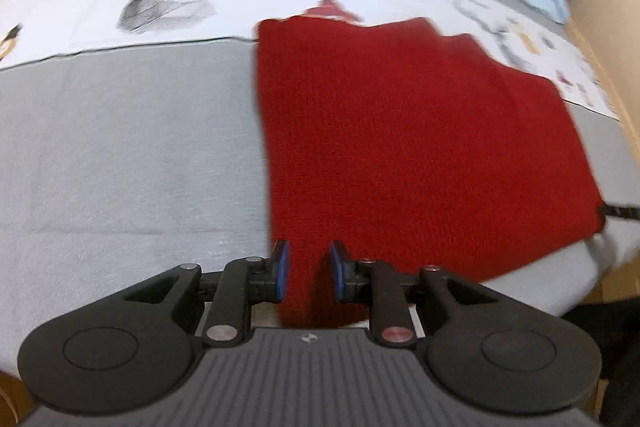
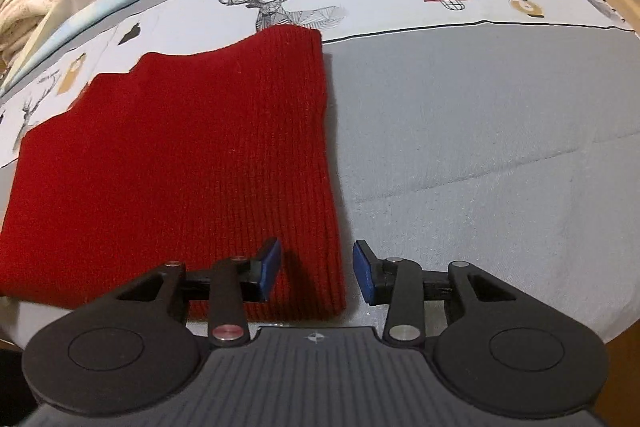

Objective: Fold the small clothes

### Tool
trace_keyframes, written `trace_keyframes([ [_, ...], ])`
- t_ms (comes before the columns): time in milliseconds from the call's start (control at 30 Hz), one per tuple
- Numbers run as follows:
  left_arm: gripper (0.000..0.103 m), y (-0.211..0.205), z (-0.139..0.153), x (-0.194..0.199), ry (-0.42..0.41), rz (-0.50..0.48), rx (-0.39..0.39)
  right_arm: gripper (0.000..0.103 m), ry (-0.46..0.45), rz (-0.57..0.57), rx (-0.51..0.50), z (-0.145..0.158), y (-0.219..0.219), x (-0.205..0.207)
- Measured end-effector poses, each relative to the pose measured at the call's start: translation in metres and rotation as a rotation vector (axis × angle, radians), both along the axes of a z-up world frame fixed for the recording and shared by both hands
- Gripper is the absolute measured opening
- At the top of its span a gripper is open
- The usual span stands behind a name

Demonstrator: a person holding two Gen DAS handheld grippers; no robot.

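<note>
Grey bedsheet [image 2: 480, 147] w/ deer-print band. Red knit sweater [image 2: 180, 155] lies flat, long axis running up-frame. Left gripper [image 1: 308, 271] and right gripper [image 2: 316, 273], fingers apart, each straddle a near-hem corner; neither clamped.

Two matte black handheld grippers: the left gripper [image 1: 307, 273] and right gripper [image 2: 316, 273] each carry blue-padded fingertips [image 1: 282, 269], angular linkage arms with silver and red pivot pins, round side housings and a ribbed grey body.
</note>
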State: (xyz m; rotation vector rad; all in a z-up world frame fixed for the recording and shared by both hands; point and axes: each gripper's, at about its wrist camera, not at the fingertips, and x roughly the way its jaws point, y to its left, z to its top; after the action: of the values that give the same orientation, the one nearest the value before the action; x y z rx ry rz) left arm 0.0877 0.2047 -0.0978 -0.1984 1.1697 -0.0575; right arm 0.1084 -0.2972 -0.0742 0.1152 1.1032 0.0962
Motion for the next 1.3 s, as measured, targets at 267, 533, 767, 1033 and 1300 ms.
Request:
trace_keyframes([
  [267,0.024,0.004,-0.002,0.009,0.005,0.052,0.031,0.049,0.037,-0.028,-0.062,-0.002,-0.005,0.002],
  [533,0.024,-0.032,0.007,0.007,-0.049,-0.139,-0.065,0.05,0.077,-0.035,-0.089,-0.009,-0.006,0.002],
  [767,0.024,-0.038,-0.018,0.016,0.071,-0.133,-0.019,0.051,0.031,-0.026,-0.09,0.001,-0.005,0.002],
  [1033,0.019,-0.015,-0.014,0.016,0.073,-0.02,-0.029,0.051,0.034,-0.038,-0.082,0.003,-0.009,0.001],
  [1300,0.018,0.001,-0.005,0.011,0.046,0.025,-0.05,0.05,0.006,-0.075,-0.133,0.009,-0.008,-0.001],
])
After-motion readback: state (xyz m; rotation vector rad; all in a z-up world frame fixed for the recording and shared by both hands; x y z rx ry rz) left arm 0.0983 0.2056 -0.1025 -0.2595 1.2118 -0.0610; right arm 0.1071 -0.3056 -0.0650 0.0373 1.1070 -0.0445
